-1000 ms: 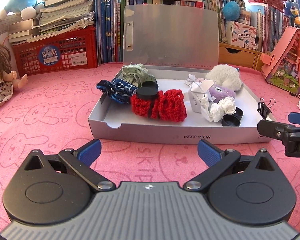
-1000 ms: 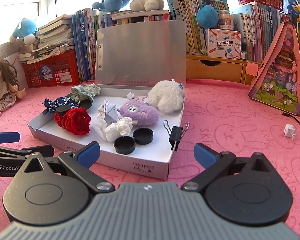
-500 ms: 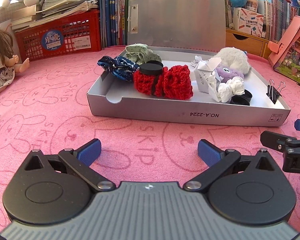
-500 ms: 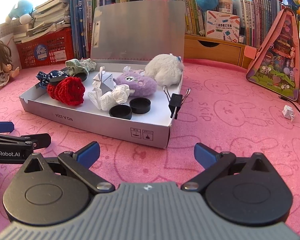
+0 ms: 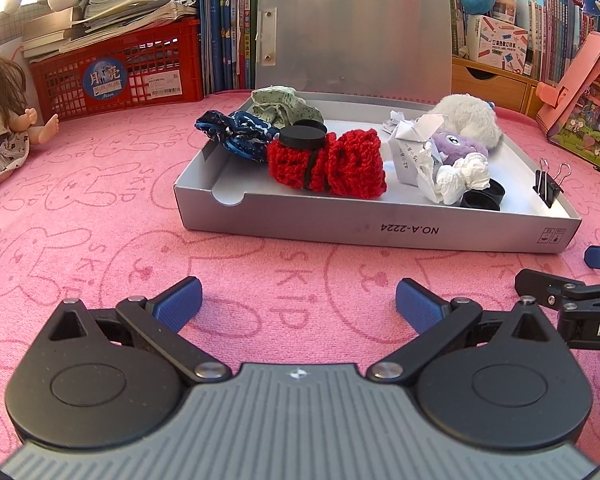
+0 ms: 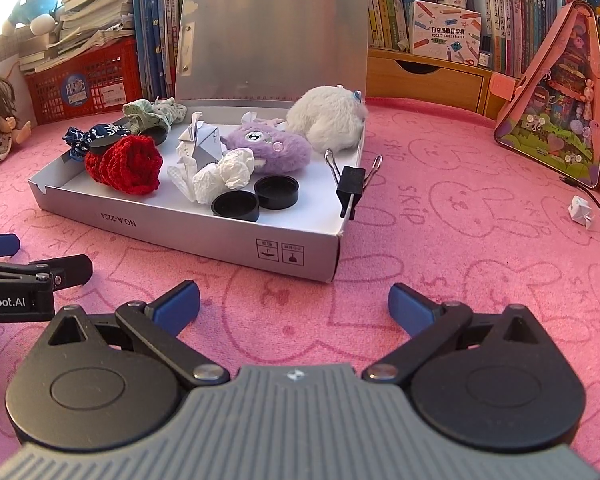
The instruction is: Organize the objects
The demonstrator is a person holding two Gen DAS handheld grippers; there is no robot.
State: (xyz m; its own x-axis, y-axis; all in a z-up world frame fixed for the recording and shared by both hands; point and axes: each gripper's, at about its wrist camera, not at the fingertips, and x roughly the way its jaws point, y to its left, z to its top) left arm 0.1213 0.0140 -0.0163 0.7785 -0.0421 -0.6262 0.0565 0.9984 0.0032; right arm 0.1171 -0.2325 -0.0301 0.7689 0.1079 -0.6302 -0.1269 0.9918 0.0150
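Observation:
A grey box (image 5: pixel 372 229) (image 6: pixel 204 236) with its lid up stands on the pink cloth. In it lie a red knit piece (image 5: pixel 332 164) (image 6: pixel 126 164), a blue cloth (image 5: pixel 236 132), a green cloth (image 5: pixel 284 104), folded paper (image 5: pixel 410 146), a purple plush (image 6: pixel 272 148), a white plush (image 6: pixel 328 118), black caps (image 6: pixel 256 198) and a binder clip (image 6: pixel 350 190) on the right wall. My left gripper (image 5: pixel 298 302) is open and empty in front of the box. My right gripper (image 6: pixel 294 304) is open and empty near the box's front right corner.
A red crate (image 5: pixel 120 72) with stacked books stands at the back left, a doll (image 5: pixel 0 120) at the far left. A pink house-shaped case (image 6: pixel 556 96) stands at the right. A small crumpled paper (image 6: pixel 580 210) lies on the cloth at the right.
Both grippers have drawn back from the box and tilted downward a little. Both stay open and empty. The things in the box have not moved.

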